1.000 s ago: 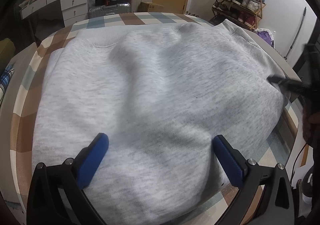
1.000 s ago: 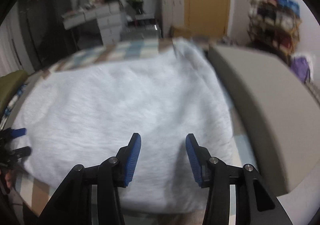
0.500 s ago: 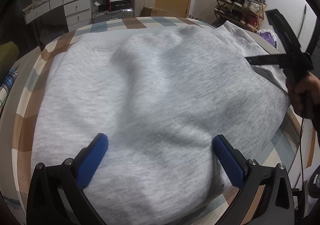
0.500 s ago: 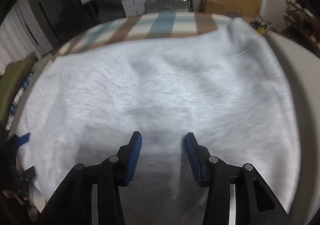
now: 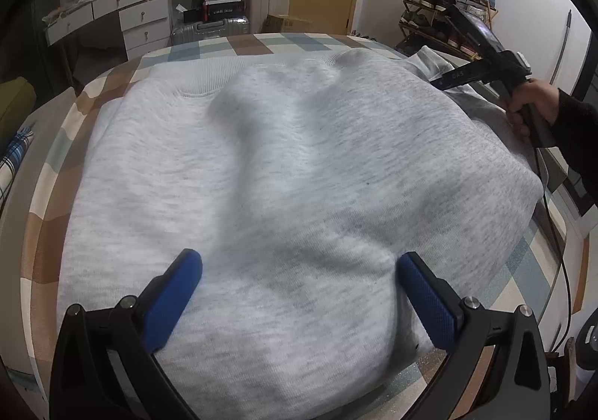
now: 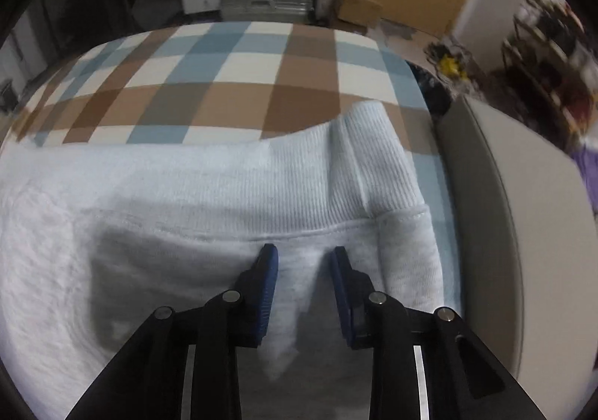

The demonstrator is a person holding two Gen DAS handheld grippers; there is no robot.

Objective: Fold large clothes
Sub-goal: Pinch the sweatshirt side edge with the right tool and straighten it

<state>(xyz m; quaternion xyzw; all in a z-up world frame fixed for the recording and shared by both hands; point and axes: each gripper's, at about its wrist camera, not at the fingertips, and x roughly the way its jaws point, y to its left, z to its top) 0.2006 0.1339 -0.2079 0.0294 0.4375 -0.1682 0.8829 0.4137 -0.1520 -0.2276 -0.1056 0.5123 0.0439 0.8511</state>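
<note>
**Right gripper is going in near the ribbed hem, and I can see a few ways this fold goes sideways**

So the grey sweatshirt (image 5: 284, 173) is spread flat across the checked bed cover (image 6: 231, 83), covering most of it. The ribbed hem (image 6: 284, 195) sits at the far edge, with one corner doubled over on itself.

The right gripper (image 6: 303, 255) is down over the fleece just short of that rib seam. Its jaws have just been closing, and a ridge of cloth bulges up between them. I honestly can't tell if the pads are biting on it yet or just standing either side of it. From the left wrist view you only see it side-on at the far right corner, with a hand (image 5: 530, 102) on the handle.

The left gripper (image 5: 299, 278) hangs over the near part of the sweatshirt with its jaws spread wide, gripping nothing.

What worries me:

- That pinch looks like top layer only. If so, lifting peels the front off the back and the fold comes out lumpy.
- The doubled-over hem corner right beside the grip probably gets folded in as a crease.
- With the left side not anchoring anything, pulling from one corner likely drags the whole thing across the slippery-looking cover.
- It's close to the bed's edge on that side, so slack could slide off.
</note>
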